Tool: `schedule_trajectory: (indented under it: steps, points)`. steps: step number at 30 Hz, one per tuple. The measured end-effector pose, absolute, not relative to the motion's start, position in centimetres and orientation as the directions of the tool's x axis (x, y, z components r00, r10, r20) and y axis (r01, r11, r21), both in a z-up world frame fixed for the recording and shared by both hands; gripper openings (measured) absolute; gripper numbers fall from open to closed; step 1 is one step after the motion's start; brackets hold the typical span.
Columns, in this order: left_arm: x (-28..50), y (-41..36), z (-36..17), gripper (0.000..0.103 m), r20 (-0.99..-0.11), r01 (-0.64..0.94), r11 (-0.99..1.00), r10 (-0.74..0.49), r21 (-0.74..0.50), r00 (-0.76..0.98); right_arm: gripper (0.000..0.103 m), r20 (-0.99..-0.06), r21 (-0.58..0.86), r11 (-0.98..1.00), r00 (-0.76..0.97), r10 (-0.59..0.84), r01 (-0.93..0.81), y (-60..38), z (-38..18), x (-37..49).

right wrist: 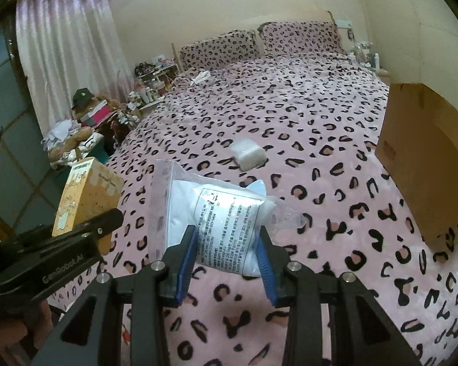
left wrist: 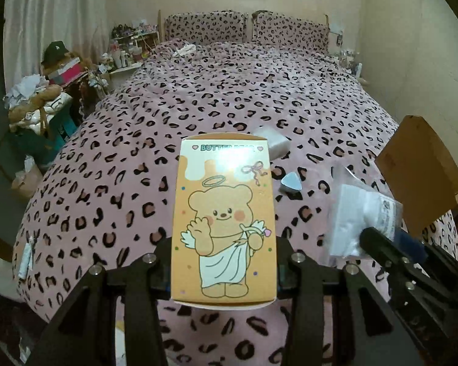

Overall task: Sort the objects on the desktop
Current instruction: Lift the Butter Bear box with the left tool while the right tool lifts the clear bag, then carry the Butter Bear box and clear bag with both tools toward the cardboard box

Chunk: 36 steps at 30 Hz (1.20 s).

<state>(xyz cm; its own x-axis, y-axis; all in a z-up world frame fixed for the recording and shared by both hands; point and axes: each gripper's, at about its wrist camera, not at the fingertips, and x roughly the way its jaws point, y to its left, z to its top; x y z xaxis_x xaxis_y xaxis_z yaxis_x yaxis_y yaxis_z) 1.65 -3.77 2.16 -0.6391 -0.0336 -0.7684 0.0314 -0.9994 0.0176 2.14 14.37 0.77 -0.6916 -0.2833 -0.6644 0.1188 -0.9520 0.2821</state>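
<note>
Sorting is looking about midway: both grippers are loaded and lifted above the bed [left wrist: 198,97]. The left gripper [left wrist: 224,271] is pinching a bear box [left wrist: 224,219] by its sides, and the right gripper [right wrist: 226,262] is squeezing a white plastic pouch [right wrist: 226,222]. A wrapped white block [right wrist: 248,154] and a small blue piece [left wrist: 290,183] are lying loose on the blanket, waiting their turn, with a cardboard box [right wrist: 424,158] standing at the right edge. The left view is showing that blue piece clearly; in the right view the pouch is hiding most of it.
</note>
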Motion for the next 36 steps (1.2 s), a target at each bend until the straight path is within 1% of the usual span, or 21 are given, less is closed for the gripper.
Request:
schedule_trajectory:
  steps: [6,13,36]
  points:
    - [3.9,-3.1,3.0,0.045,-0.764,0.021,-1.0,-0.023,0.012,-0.644,0.038,-0.662,0.243,-0.961,-0.702,-0.263,0.131,13.7,1.6,4.0]
    - [5.1,-1.7,3.2,0.045,-0.763,0.003,-1.0,-0.01,0.01,-0.647,0.038,-0.665,0.236,-0.966,-0.706,-0.243,0.11,14.9,1.7,5.3]
    - [4.0,6.1,2.2,0.044,-0.78,-0.118,-0.993,0.06,0.017,-0.623,0.038,-0.676,0.249,-0.969,-0.718,-0.164,-0.012,21.6,1.4,7.1]
